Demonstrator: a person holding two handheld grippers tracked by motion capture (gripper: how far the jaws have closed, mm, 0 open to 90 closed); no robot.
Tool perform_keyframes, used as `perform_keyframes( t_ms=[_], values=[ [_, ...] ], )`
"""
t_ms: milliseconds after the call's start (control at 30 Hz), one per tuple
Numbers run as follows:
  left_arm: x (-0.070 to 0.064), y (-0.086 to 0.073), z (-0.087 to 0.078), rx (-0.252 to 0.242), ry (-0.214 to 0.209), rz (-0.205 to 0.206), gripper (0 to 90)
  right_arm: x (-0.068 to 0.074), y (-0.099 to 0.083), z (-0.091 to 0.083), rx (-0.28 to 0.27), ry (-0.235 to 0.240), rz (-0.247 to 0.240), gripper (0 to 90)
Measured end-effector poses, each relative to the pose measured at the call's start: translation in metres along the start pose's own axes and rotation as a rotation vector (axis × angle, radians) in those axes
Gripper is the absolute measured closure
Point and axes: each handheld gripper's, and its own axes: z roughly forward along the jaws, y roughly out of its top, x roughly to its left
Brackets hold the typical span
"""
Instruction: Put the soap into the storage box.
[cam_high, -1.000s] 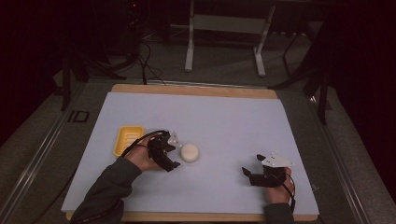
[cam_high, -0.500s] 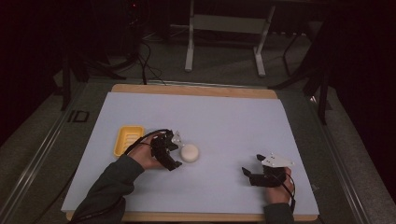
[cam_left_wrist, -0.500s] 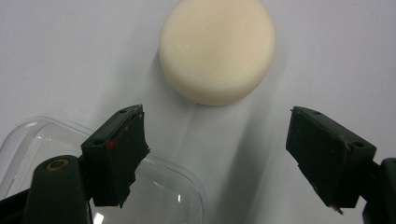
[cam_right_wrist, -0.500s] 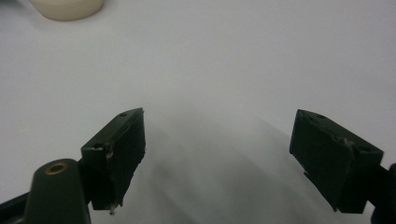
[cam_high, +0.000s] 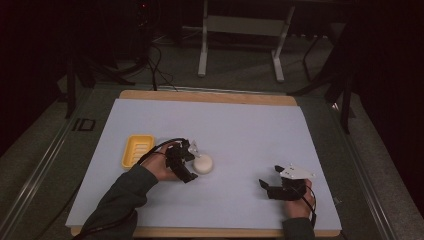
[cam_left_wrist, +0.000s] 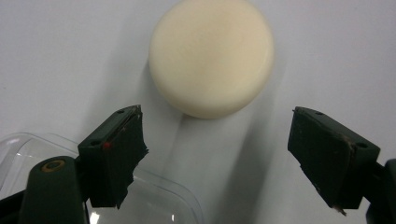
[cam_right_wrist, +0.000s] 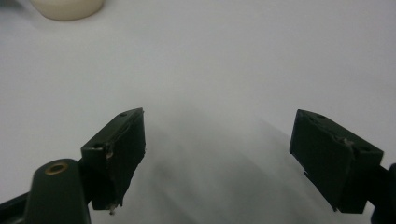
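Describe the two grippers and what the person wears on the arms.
Both grippers are black with two blocky jaws whose dark pads are chipped at the edges. The left gripper trails a black cable looping back to the hand and has a small red dot on one pad. The right gripper carries a grey three-cornered plate. The left sleeve is dark grey-green.

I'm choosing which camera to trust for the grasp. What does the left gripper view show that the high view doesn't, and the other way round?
The left gripper view alone shows the clear plastic lid under the near jaw, and that the left gripper has its jaws wide apart, the cream round soap just ahead of them and untouched. The high view alone shows the yellow dish, the right gripper and the blue mat. Both share the soap and the left gripper close beside it.
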Motion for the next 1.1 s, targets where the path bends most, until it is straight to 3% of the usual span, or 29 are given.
perform_keyframes(
  t_ms=[1100],
  values=[
    [0.001, 0.019, 0.020, 0.058, -0.015, 0.023, 16.9, 0.000, 0.000, 0.000, 0.000, 0.001, -0.001, 18.1]
  ],
)
